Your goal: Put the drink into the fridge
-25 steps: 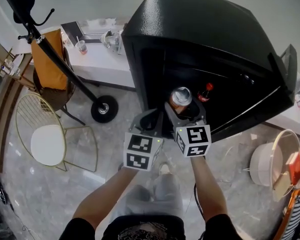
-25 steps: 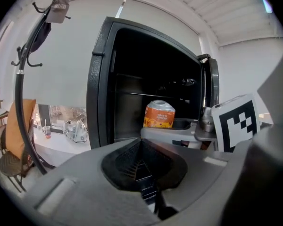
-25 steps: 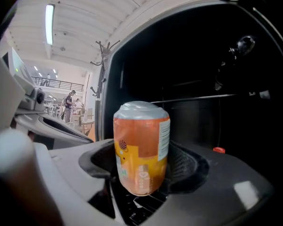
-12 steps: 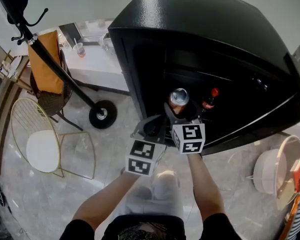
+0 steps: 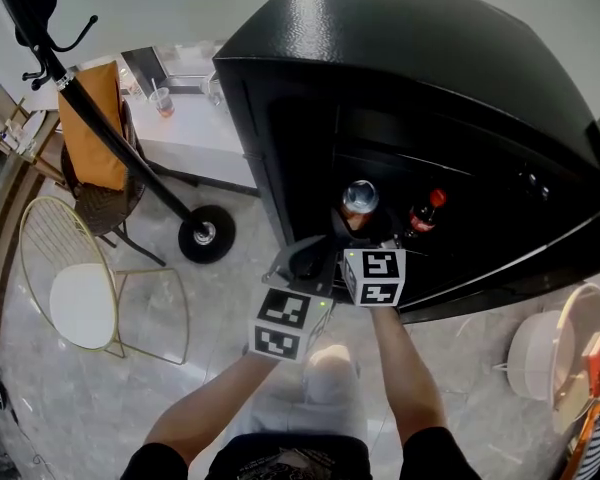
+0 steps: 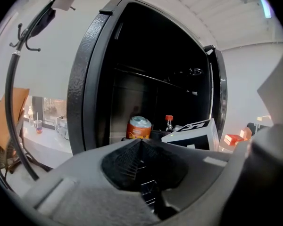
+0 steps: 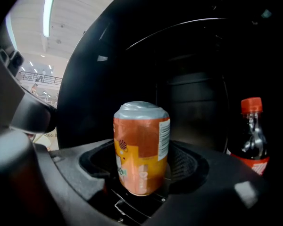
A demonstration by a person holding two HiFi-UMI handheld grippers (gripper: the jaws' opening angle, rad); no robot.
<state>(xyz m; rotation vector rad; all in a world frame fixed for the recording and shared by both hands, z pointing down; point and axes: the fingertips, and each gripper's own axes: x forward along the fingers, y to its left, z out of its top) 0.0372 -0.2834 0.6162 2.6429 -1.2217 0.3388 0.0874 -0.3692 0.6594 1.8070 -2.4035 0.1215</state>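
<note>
One cylindrical orange can [image 7: 141,145] pinched in right claw [image 7: 142,173]; left claw [image 6: 141,141] pressed together.

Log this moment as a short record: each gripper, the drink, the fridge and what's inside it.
left gripper: shut, empty, beside the right gripper
right gripper: shut on the orange can
orange can: upright, held at the fridge's open front
fridge: black, door open, dark interior
inside fridge: red-capped bottle, standing to the can's right
task status: can not yet released
</note>
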